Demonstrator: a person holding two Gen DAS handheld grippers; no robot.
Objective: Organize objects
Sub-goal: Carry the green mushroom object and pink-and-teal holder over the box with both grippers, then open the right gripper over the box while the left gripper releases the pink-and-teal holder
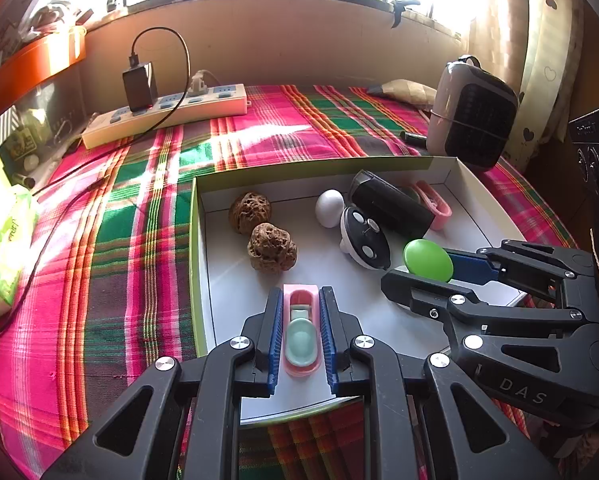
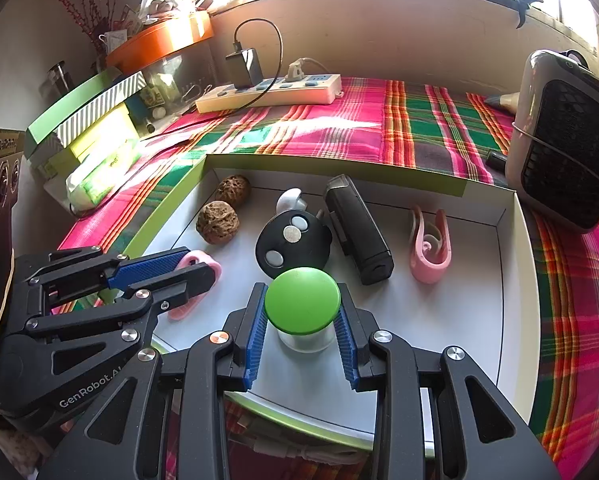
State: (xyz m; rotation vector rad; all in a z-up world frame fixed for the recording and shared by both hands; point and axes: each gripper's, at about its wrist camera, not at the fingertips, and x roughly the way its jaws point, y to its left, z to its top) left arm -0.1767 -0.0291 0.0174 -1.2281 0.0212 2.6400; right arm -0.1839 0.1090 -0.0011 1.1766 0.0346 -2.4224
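Observation:
A shallow white box with a green rim (image 1: 197, 240) (image 2: 511, 264) lies on the plaid cloth. My left gripper (image 1: 299, 302) is shut on a pink clip with a pale green insert (image 1: 300, 330), held over the box's near left part; the clip also shows in the right wrist view (image 2: 197, 280). My right gripper (image 2: 302, 300) is shut on a small clear jar with a green lid (image 2: 302, 300) (image 1: 427, 260) above the box floor. In the box lie two walnuts (image 1: 271, 246) (image 2: 218, 222), a black and white round gadget (image 1: 365, 238) (image 2: 293, 244), a black case (image 1: 391, 204) (image 2: 357, 232) and another pink clip (image 2: 429, 246).
A white power strip (image 1: 167, 114) (image 2: 271, 90) with a black charger and cable lies at the back. A grey and black heater (image 1: 473, 114) (image 2: 567, 140) stands right of the box. A tissue pack (image 1: 3, 252) and stacked boxes (image 2: 87, 116) are at the left.

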